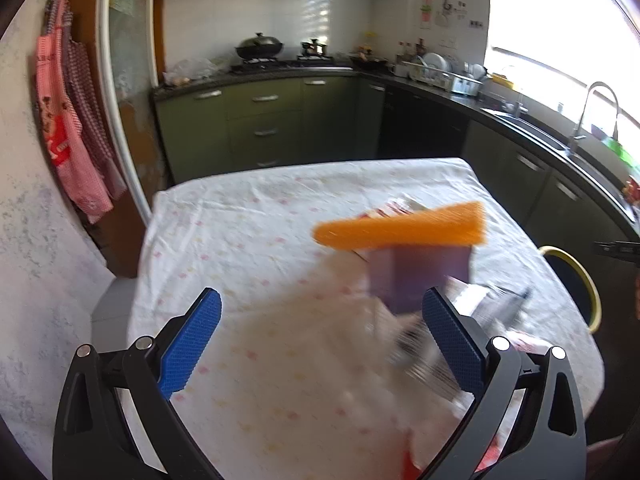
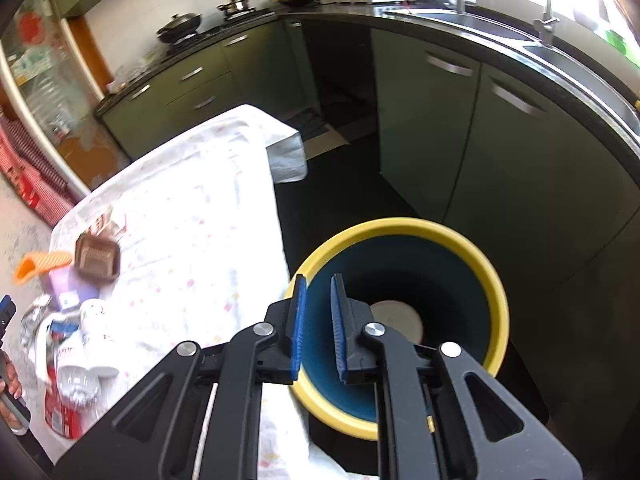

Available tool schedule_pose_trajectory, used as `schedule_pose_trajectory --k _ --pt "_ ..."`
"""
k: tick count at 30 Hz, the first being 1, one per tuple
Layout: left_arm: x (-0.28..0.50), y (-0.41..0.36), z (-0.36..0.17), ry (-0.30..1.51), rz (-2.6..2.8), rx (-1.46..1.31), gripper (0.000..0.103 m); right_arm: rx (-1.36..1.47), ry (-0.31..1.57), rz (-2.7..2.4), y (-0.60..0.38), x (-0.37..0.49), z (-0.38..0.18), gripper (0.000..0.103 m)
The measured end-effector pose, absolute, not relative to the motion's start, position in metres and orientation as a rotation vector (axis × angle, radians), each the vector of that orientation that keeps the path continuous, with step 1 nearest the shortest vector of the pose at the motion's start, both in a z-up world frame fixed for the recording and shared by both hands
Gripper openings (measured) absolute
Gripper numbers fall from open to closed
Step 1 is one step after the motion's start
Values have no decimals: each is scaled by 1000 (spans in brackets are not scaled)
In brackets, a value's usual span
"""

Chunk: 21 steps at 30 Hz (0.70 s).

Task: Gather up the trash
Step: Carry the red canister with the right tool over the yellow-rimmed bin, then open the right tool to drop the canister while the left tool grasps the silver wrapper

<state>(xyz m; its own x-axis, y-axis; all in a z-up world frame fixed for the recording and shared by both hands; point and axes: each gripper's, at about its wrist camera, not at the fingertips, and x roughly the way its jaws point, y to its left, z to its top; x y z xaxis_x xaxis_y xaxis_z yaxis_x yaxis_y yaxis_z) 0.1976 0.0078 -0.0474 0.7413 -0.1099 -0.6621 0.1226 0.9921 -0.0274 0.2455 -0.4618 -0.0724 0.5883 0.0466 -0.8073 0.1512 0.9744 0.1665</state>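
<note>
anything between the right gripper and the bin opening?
Nothing visible. The right gripper hangs directly over the yellow-rimmed bin, nothing between its narrowly parted fingers. The bin mouth is unobstructed; a pale round item lies at the bottom.

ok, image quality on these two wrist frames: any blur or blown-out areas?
Left wrist: the pile of trash is motion-smeared, the orange piece streaked; the window at upper right is blown out. Right wrist: sharper, the yellow-rimmed bin and the blue fingers are crisp; the top right corner is overexposed. Both views bend straight counter edges, fisheye style.
</note>
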Motion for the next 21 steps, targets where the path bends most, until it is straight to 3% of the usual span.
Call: schedule_pose_trajectory --k 15,17,21 --pt "197 -65 -50 744 -520 221 90 246 924 3 -457 209 -71 26" --pt "207 -71 -52 769 -565 254 87 251 926 8 -458 206 -74 27" --pt "222 -76 -61 826 -631 266 67 261 935 15 -457 203 -80 28"
